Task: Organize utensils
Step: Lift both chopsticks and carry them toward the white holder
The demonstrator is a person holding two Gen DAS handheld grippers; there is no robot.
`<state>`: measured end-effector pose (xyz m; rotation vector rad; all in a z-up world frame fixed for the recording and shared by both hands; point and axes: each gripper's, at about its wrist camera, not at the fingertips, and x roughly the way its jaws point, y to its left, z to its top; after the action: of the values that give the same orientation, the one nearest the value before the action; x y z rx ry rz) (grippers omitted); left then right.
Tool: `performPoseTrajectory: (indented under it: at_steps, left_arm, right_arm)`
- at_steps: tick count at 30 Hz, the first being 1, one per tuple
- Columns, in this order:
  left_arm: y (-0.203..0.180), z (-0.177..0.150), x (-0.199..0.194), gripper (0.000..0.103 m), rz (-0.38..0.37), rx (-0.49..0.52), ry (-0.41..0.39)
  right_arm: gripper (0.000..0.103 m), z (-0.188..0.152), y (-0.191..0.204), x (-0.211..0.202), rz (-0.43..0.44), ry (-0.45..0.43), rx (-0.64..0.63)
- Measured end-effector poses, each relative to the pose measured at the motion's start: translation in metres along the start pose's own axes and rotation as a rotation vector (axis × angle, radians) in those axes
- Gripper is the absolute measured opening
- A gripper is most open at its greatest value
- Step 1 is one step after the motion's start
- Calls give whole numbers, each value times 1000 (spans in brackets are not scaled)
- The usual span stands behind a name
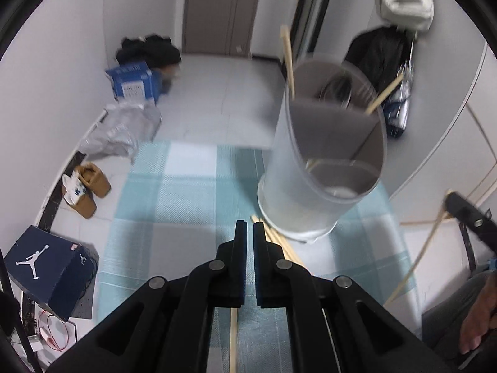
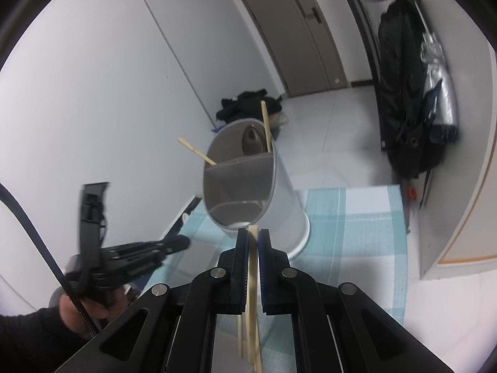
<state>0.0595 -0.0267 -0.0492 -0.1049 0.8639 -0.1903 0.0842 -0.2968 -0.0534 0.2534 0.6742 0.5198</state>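
Black fingers of the right gripper are clamped on a pale wooden chopstick, whose tip pokes out just short of the utensil holder. In its own view the left gripper has its fingers closed together with nothing between them; a thin wooden stick shows below its body, and whether that stick is gripped cannot be told. The holder, a tall grey cylinder split by inner walls, stands on the desk under a teal-and-white checked cloth. Its far compartment holds two chopsticks leaning apart against opposite sides of the rim, with a dark spoon-like utensil between them; the near compartments look bare. More chopsticks lie on the cloth touching the holder's base, on the side facing the left gripper. Left of the holder the cloth is open up to the desk's far edge. Beyond that edge lies pale floor with shoeboxes, slippers and bags.
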Motion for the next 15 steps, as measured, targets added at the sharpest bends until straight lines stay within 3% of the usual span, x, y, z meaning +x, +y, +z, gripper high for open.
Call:
performPoseTrajectory:
  at_steps: [4, 8, 9, 10, 12, 15]
  left_arm:
    - [-4, 3, -15, 0, -26, -11, -35]
    - [15, 9, 20, 4, -39, 13, 90]
    - [15, 6, 32, 13, -16, 36, 126]
    - [18, 4, 35, 29, -10, 45, 145]
    - [21, 0, 56, 51, -9, 45, 205]
    - [21, -4, 77, 55, 13, 75, 247]
  right_arm:
    - [5, -2, 10, -2, -21, -20, -27]
    - [5, -8, 13, -1, -32, -9, -19]
    - [5, -9, 13, -2, -33, -7, -15]
    - [5, -10, 14, -3, -35, -6, -11]
    - [5, -12, 14, -3, -38, -5, -10]
    - [5, -12, 15, -4, -46, -3, -22]
